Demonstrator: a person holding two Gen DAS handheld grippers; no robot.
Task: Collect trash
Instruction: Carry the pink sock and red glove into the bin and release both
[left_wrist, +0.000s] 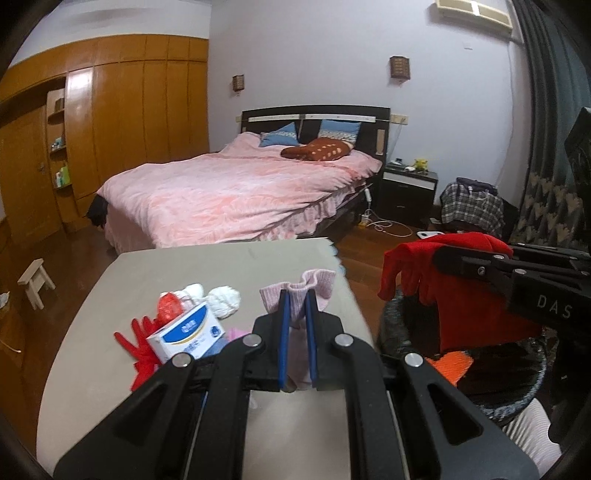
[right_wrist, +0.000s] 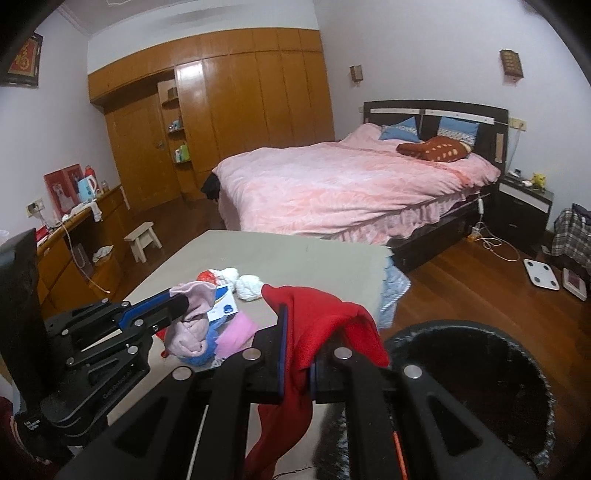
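Note:
My left gripper (left_wrist: 297, 295) is shut on a pink knitted cloth (left_wrist: 317, 282) and holds it above the grey table (left_wrist: 229, 266). It also shows in the right wrist view (right_wrist: 184, 301) with the pink cloth (right_wrist: 192, 328) hanging from it. My right gripper (right_wrist: 297, 314) is shut on a red cloth (right_wrist: 317, 314), held at the table's right edge beside the black bin (right_wrist: 476, 384). In the left wrist view the red cloth (left_wrist: 461, 306) hangs over the bin (left_wrist: 517, 384). On the table lie a red glove (left_wrist: 138, 343), a blue-and-white box (left_wrist: 188, 334), white wads (left_wrist: 221, 299) and a red wrapper (left_wrist: 170, 304).
A bed with a pink cover (left_wrist: 236, 192) stands behind the table. A wooden wardrobe (right_wrist: 240, 103) lines the far wall. A small stool (right_wrist: 142, 240), a desk (right_wrist: 74, 251) at the left, a nightstand (right_wrist: 524, 206) and a white scale (right_wrist: 543, 275) stand on the wood floor.

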